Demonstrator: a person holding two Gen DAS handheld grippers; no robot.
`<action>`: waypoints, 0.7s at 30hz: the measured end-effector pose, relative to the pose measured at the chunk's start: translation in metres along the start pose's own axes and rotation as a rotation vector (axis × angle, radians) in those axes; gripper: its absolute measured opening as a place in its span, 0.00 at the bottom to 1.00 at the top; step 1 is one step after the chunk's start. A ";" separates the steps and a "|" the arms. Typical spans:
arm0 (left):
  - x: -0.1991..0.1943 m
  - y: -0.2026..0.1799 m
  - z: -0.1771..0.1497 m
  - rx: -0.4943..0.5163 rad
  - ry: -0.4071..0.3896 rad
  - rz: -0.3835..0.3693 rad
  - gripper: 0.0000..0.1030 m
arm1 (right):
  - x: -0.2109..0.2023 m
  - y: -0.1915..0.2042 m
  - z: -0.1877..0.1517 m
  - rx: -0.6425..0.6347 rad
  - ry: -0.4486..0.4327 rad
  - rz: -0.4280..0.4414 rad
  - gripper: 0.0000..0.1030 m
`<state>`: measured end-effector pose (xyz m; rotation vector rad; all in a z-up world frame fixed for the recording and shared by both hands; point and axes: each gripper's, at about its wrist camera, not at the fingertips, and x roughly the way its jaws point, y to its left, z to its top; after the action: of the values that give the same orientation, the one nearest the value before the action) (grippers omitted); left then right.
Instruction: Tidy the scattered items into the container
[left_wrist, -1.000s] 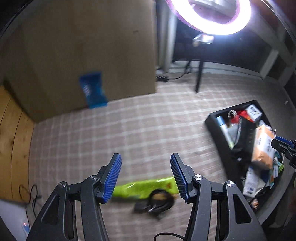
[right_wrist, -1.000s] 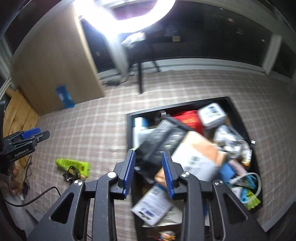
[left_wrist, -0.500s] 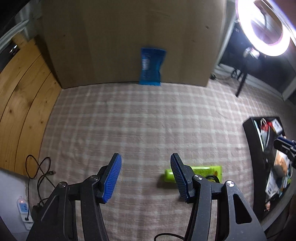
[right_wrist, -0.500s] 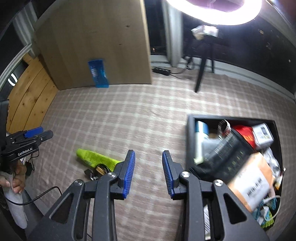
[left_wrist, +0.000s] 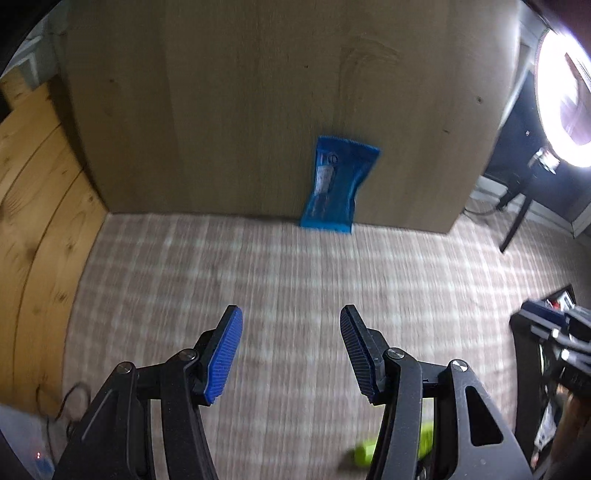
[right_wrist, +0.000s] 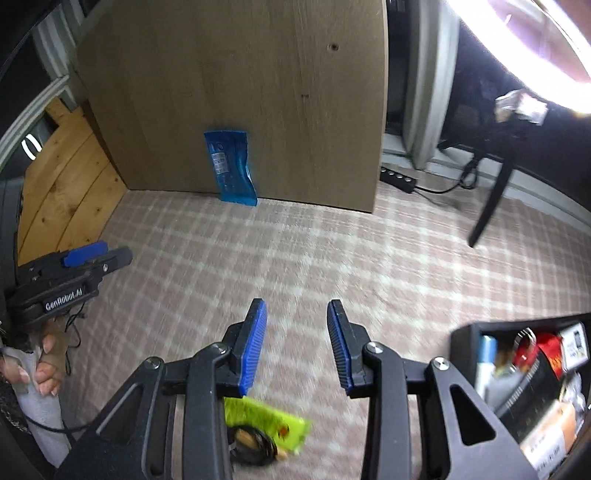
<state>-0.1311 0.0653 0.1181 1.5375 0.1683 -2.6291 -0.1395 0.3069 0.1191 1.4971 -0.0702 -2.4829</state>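
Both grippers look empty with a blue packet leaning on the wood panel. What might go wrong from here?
The blue packet stands upright against the wood panel; the left gripper, open and apart from it, may push it flat instead of pinching. The green packet lies partly over a black coiled item, so one may drag the other. The black container looks full; additions may spill.

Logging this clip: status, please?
Left gripper and right gripper open, empty. Blue packet leaning on wooden panel; green packet on carpet. Container crowded. Path clear.
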 end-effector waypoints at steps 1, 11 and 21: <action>0.007 0.000 0.004 0.002 -0.004 0.000 0.50 | 0.008 0.000 0.004 0.007 0.005 0.002 0.33; 0.086 -0.004 0.056 0.020 -0.037 -0.046 0.47 | 0.057 -0.027 0.007 0.077 0.088 0.019 0.33; 0.113 -0.006 0.068 0.003 -0.057 -0.087 0.45 | 0.056 -0.047 0.010 0.118 0.069 0.012 0.33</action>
<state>-0.2461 0.0592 0.0531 1.4870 0.2327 -2.7372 -0.1819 0.3389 0.0682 1.6219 -0.2171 -2.4541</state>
